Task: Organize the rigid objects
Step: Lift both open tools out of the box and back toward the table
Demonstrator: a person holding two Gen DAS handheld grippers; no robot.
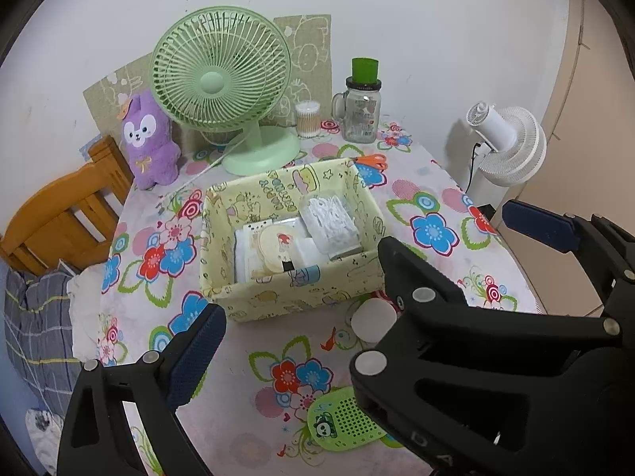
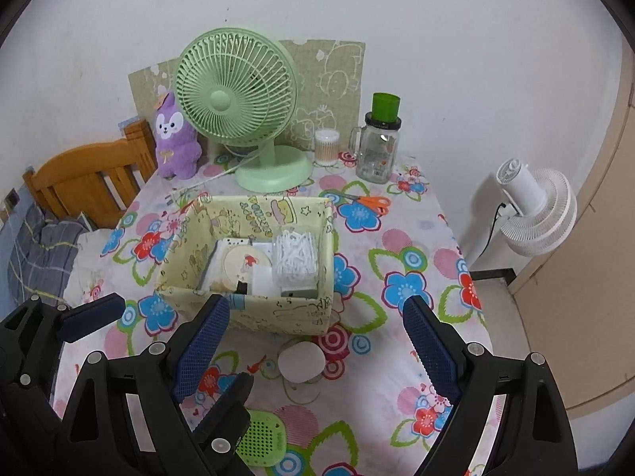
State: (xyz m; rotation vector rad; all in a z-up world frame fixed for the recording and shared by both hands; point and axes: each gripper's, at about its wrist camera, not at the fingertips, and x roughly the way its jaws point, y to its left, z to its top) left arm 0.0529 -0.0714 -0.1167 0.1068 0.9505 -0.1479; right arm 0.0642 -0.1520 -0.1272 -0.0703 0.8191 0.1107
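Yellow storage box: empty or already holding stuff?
Partly filled. The yellow storage box holds a clear pack of white pieces, a round cream item and flat white packets.

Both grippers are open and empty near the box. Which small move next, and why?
Probably lower the right gripper over the small white round container on the floral tablecloth. It lies almost between the open jaws, just in front of the yellow cartoon-print storage box that already holds items. The green perforated oval case sits nearer the left gripper and could follow.
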